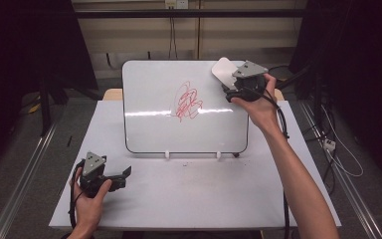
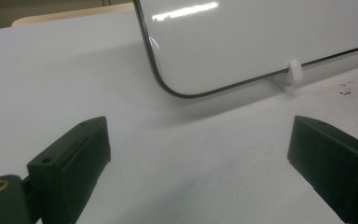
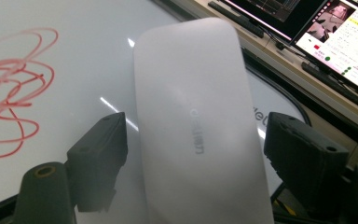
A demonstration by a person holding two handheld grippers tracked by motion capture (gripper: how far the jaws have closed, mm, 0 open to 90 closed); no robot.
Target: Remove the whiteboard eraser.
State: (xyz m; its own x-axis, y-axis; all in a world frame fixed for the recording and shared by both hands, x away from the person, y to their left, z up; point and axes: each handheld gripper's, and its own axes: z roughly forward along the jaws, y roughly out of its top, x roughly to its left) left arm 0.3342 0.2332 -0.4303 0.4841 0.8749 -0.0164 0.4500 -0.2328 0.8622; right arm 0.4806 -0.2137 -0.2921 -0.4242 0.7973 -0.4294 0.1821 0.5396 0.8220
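The left gripper [image 2: 198, 163] rests low on the table [image 1: 189, 189], jaws wide and empty; its view shows the whiteboard [image 2: 261, 37] corner just ahead. Farther off, the right gripper [image 3: 193, 140] holds a white eraser [image 3: 198, 130] between wide jaws; whether they touch it is unclear. The red scribble [image 3: 14, 88] lies to its left, monitors [image 3: 317, 23] behind.
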